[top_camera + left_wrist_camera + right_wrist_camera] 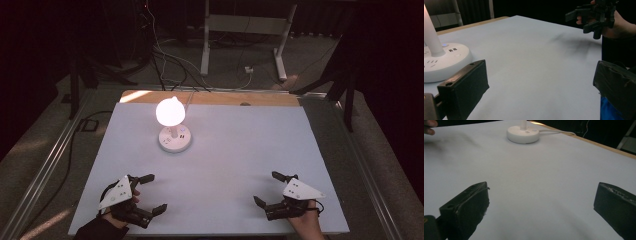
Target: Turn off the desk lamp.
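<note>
Lamp [173,125] is my landmark: lit, glowing round head on a short stem, round white base with sockets and buttons on it, standing upright toward the far side of the white surface [235,150], a bit left of centre. Its white cord [189,100] runs off the far edge, over a bare wooden strip [215,98].

My left tongs [157,193] sit at the near edge, on the near side of the lamp and slightly left of it, well apart from it. Jaws spread wide, nothing between them (in the left gripper view I see bare surface between the two black pads, and the lamp base [441,61] just past the left pad, not touching).

My right tongs [266,188] are near and well to the right of the lamp, also at the near edge. Jaws wide apart too, holding nothing; the right gripper view has the lamp base [523,134] far ahead with plain surface between the pads.

Both tongs are about level with each other, well apart, lamp farther back between them. Room around is dark; floor cables [165,65] and a white metal frame [240,35] lie behind the lamp.
</note>
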The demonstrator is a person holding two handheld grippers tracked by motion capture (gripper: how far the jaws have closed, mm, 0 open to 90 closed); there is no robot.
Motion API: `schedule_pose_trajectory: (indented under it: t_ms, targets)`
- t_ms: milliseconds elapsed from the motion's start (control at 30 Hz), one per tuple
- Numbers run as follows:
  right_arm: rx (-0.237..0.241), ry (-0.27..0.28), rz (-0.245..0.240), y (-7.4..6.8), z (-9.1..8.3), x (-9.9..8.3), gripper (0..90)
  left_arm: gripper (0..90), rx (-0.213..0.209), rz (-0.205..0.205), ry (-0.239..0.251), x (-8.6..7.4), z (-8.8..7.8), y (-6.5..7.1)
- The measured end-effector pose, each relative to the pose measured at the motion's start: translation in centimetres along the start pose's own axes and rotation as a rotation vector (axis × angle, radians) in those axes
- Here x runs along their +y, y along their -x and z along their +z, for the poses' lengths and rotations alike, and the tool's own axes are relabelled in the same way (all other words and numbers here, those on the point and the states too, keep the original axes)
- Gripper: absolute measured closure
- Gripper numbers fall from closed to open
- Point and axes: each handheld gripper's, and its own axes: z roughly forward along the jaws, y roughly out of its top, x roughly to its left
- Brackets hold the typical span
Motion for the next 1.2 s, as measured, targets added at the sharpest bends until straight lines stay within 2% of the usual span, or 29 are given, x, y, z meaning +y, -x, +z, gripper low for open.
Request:
schedule_pose_trajectory:
  t_ms: [267, 600, 933, 1200]
  targets:
    - [0.018, 0.008, 0.012, 0.0, -0.1, 0.2, 0.0, 0.5, -0.004, 0.000, 0.000, 0.0, 0.0, 0.0]
    - [-0.004, 0.031, 0.015, 0.0, -0.3, 0.3, 0.0, 0.5, -0.023, 0.009, -0.013, 0.2, 0.2, 0.2]
    - [-0.004, 0.024, 0.017, -0.1, -0.2, 0.4, 0.0, 0.5, -0.052, 0.008, -0.015, 1.0, 0.0, 0.6]
    - [-0.010, 0.032, 0.024, -0.2, -0.3, 0.4, 0.0, 0.5, -0.045, 0.019, 0.005, 2.0, 0.1, 0.5]
